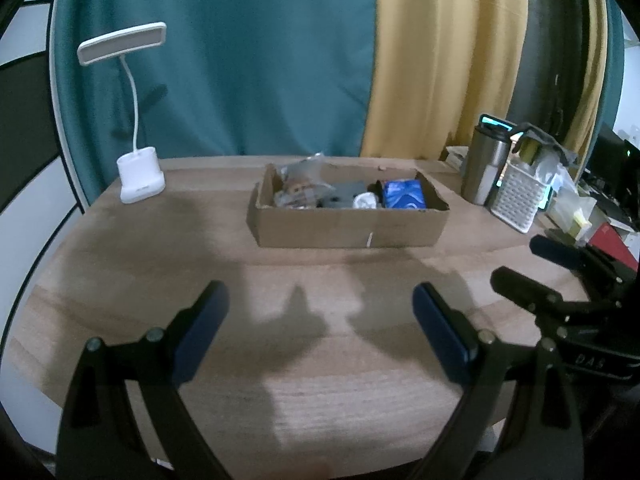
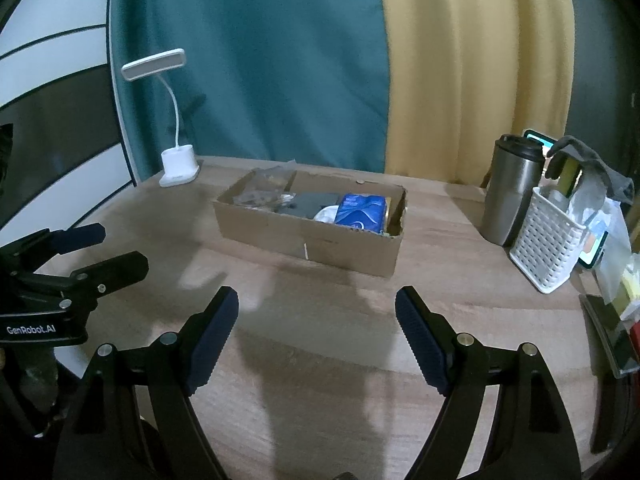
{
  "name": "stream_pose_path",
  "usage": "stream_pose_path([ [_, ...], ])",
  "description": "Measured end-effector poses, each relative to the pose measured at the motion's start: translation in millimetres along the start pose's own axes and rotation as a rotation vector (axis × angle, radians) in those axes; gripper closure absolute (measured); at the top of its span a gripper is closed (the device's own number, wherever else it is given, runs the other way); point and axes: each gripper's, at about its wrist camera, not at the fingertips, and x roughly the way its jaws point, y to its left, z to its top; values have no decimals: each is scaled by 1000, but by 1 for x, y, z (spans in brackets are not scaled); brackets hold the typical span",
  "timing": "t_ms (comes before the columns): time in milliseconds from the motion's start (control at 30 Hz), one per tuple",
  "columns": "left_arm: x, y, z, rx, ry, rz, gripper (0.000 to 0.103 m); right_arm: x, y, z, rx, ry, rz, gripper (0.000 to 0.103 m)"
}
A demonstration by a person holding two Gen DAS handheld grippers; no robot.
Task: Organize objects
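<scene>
A shallow cardboard box (image 1: 348,230) (image 2: 308,240) stands on the wooden table (image 1: 120,280), holding a blue packet (image 1: 402,196) (image 2: 360,210), a white round object (image 1: 365,201), dark grey items and clear plastic bags (image 1: 300,184). My left gripper (image 1: 320,300) hovers over bare table in front of the box, open and empty. My right gripper (image 2: 316,304) also hangs open with nothing between its fingers, short of the box. Each gripper shows at the edge of the other's view: the right one (image 1: 520,260) and the left one (image 2: 116,248).
A white desk lamp (image 1: 140,176) (image 2: 178,168) stands at the back left. At the right are a steel tumbler (image 1: 486,164) (image 2: 510,192), a white perforated holder (image 1: 518,196) (image 2: 548,244) with a grey cloth, a phone and clutter. Teal and yellow curtains hang behind.
</scene>
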Motion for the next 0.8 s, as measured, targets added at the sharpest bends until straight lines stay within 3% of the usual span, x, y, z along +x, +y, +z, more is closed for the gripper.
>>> stream_pose_path([
  [800,-6,-3,0,14,-7,-14,9,-8,2,-2,0,-9,1,20],
])
